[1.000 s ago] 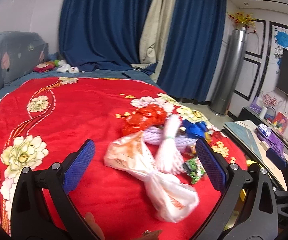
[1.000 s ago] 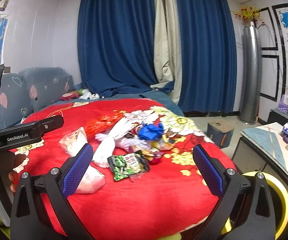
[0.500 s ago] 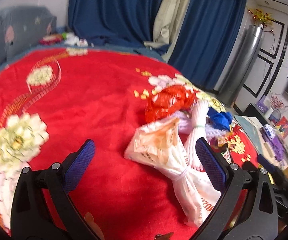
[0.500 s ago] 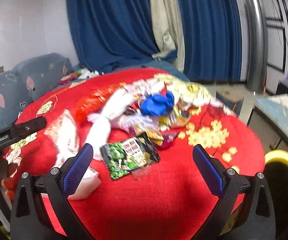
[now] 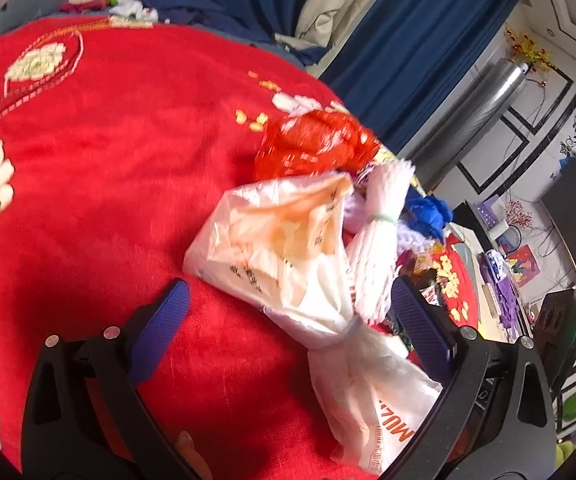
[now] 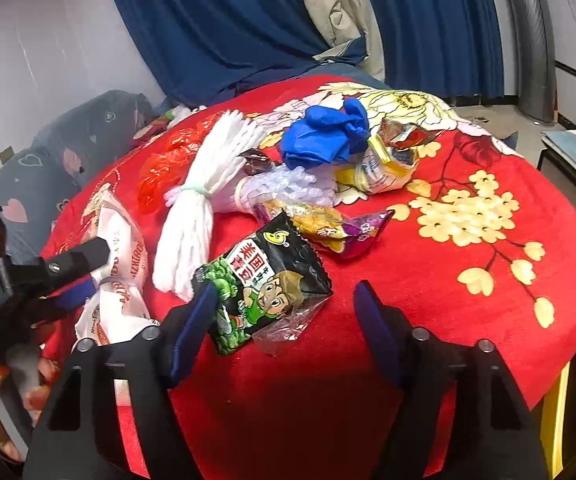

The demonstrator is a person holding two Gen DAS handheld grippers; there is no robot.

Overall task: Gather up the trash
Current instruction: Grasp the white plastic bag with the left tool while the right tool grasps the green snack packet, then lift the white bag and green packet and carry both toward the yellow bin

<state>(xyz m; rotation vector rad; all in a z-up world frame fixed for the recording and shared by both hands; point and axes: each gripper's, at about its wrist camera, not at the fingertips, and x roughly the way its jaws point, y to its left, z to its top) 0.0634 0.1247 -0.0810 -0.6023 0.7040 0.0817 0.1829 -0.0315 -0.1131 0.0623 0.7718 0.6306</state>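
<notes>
A pile of trash lies on a red flowered blanket [image 5: 87, 160]. A knotted white plastic bag [image 5: 308, 280] lies between the open fingers of my left gripper [image 5: 288, 312]. A white foam net bundle [image 6: 195, 208], a red plastic bag [image 5: 312, 144] and a blue glove [image 6: 328, 132] lie beyond it. My right gripper [image 6: 283, 308] is open, its fingers on either side of a black and green snack packet [image 6: 263, 284]. Yellow and purple wrappers [image 6: 336, 228] lie behind the packet. The left gripper also shows in the right wrist view [image 6: 67, 276] over the white bag [image 6: 119, 276].
The blanket's edge drops off at the right [image 6: 568, 320]. A yellow round rim [image 6: 556, 420] stands below it. A grey cushion [image 6: 47, 168] lies at the far left. Blue curtains [image 6: 227, 20] hang behind. A low table with small items [image 5: 500, 272] stands to the right.
Both grippers have moved down and forward toward the trash. The left now straddles the white bag and the right straddles the snack packet. Both stay open.
</notes>
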